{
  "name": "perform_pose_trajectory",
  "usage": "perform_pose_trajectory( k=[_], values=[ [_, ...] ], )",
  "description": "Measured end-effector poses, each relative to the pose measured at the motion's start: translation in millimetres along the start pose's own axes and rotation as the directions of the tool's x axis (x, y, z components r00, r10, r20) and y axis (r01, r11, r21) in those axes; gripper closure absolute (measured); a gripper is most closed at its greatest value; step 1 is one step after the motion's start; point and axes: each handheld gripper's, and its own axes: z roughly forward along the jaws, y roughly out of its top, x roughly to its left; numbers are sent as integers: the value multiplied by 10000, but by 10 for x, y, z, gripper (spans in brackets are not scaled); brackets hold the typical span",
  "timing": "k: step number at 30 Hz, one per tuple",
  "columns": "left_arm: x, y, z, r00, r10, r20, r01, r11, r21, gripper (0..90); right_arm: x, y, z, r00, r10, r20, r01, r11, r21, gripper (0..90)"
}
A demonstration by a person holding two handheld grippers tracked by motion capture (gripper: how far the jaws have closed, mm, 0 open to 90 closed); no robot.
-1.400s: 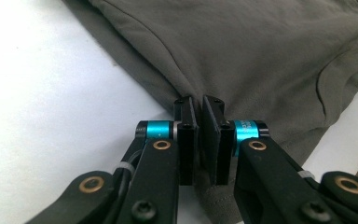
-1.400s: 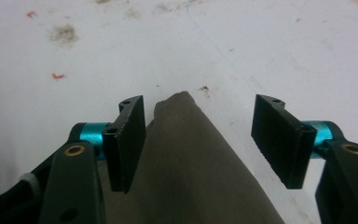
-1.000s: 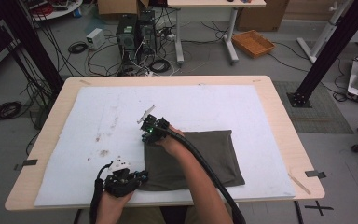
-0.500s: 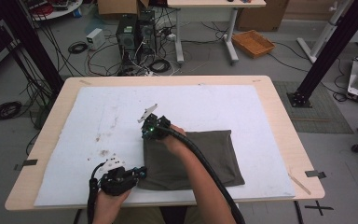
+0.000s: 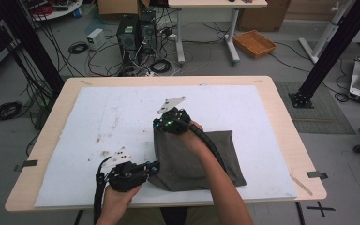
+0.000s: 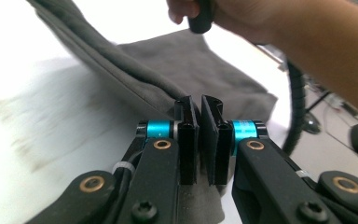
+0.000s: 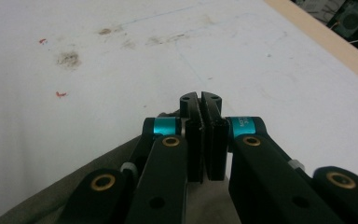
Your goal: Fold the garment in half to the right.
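Observation:
A dark grey cloth [image 5: 201, 159] lies on the white mat [image 5: 112, 112], its left edge lifted off the surface. My left gripper [image 5: 155, 165] is shut on the cloth's near left corner. In the left gripper view the fabric [image 6: 186, 65] sits pinched between the closed jaws [image 6: 200, 105], and its folded edge climbs toward the other hand. My right gripper [image 5: 160, 126] is shut on the far left corner. In the right gripper view the closed jaws [image 7: 200, 100] hang over the stained mat, with cloth [image 7: 74, 186] drooping beneath them.
The mat covers most of a wooden table [image 5: 286, 122], with brown stains [image 5: 104, 140] left of the cloth. The right forearm [image 5: 215, 178] lies across the cloth. Computers and cables [image 5: 136, 42] stand on the floor beyond the far edge.
Both hands have risen and the cloth's left edge has come up with them. The right gripper has also shifted right and toward the far side.

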Motion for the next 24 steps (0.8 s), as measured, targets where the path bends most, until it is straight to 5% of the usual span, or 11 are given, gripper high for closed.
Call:
perform_pose_trajectory(
  k=[14,24],
  values=[
    [-307,357,467,9952,397,890,-463,9962,742,847,-212,-321,-518,9949,657,767,-591,9946,-857,887],
    [-522,518,917,9901,692,1222,-871,9852,1475,847,-435,-700,-860,9789,1487,1404,-1299,9823,-1348,887]
  ],
)
